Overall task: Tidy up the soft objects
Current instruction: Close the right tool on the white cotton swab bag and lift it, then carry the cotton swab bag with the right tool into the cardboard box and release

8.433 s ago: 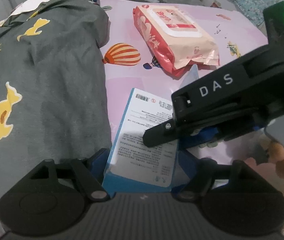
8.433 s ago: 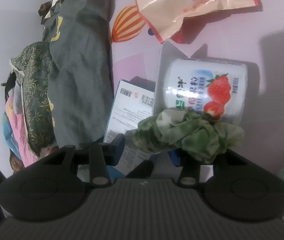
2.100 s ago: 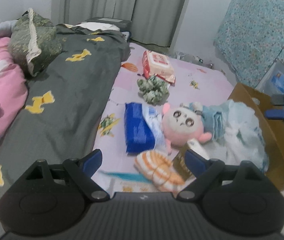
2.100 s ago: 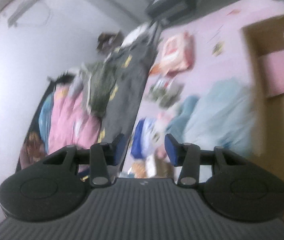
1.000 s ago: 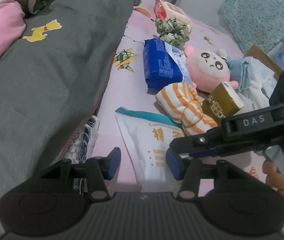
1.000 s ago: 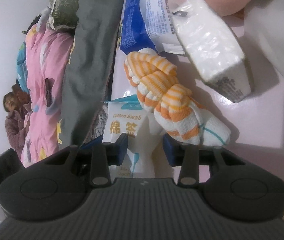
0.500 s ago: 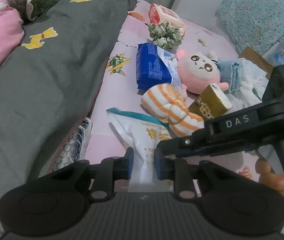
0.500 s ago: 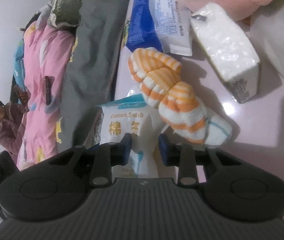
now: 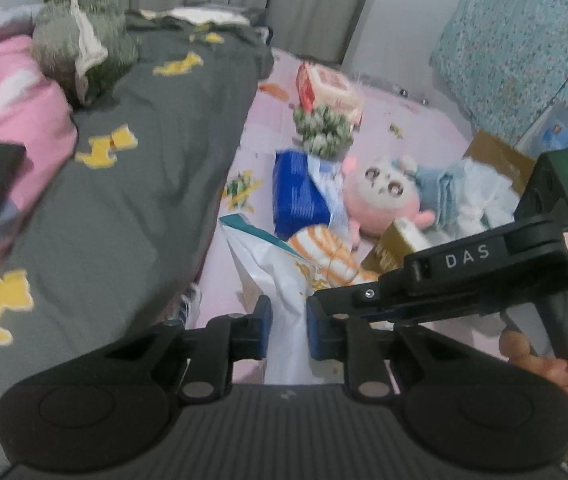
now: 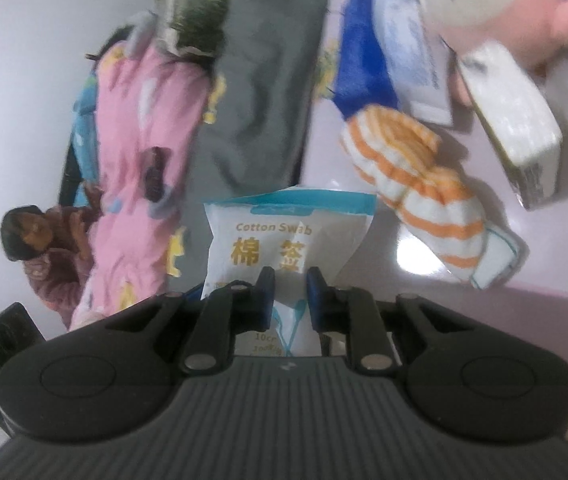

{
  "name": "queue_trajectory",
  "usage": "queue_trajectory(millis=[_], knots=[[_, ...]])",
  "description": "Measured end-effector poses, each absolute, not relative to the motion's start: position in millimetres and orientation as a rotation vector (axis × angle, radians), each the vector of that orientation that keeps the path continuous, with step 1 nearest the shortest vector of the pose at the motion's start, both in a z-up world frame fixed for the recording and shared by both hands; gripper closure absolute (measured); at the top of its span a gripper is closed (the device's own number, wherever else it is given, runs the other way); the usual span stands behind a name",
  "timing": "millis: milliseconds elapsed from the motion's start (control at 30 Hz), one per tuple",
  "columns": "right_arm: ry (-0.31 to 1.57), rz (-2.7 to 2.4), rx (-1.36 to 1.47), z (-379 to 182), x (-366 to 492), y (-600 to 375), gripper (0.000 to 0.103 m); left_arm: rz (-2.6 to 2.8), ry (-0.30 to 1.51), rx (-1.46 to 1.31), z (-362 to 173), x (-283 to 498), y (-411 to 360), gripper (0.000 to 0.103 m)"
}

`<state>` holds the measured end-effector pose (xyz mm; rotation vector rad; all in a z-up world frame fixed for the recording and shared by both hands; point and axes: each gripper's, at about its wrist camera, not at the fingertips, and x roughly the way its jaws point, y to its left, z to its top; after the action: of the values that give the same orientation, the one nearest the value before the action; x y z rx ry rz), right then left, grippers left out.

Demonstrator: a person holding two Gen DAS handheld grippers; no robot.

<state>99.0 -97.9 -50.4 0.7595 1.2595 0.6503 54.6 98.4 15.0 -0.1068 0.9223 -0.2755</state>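
Observation:
A white bag of cotton swabs (image 10: 284, 236) with a teal top edge hangs lifted off the pink sheet. My right gripper (image 10: 289, 284) pinches its lower part, jaws closing tight on the plastic. In the left wrist view the same bag (image 9: 280, 280) stands crumpled between the blue pads of my left gripper (image 9: 287, 320), whose jaws are closing on it too. The right gripper (image 9: 348, 300) comes in from the right, held by a hand (image 9: 544, 364). Just behind the bag lies an orange-striped rolled cloth (image 9: 324, 252).
On the pink sheet lie a blue packet (image 9: 296, 196), a pink plush doll (image 9: 380, 196), a gold box (image 9: 400, 240), a green scrunchie (image 9: 324, 128) and a wipes pack (image 9: 328, 88). A cardboard box (image 9: 496, 152) stands right, a grey blanket (image 9: 144, 160) left. A person (image 10: 40, 256) sits beyond.
Both grippers have shut on the cotton swab bag and risen with it. The bag has come up off the sheet and crumpled between them.

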Motion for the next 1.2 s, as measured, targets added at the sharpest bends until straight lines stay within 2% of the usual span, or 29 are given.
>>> queue_trajectory(millis=[267,533,833,1000,1200], knots=[[1.134,0.688,0.765,-11,99,-121,0.09,-0.316,0.841,-0.12,49,58,81,0.085],[0.956,0.636,0.792,36,91,-197,0.09,-0.471,0.73,-0.053,92,79,4,0.086],[0.767,0.397,0.84,74,69,-351,0.09,-0.753,0.698,0.026,114,129,-164,0.086],[0.725,0.22,0.85,76,67,-455,0.09,-0.869,0.751,0.006,97,162,-273,0.086],[0.759,0.051,0.878,49,91,-565,0.09,-0.921,0.829,-0.045,54,212,-377,0.086]])
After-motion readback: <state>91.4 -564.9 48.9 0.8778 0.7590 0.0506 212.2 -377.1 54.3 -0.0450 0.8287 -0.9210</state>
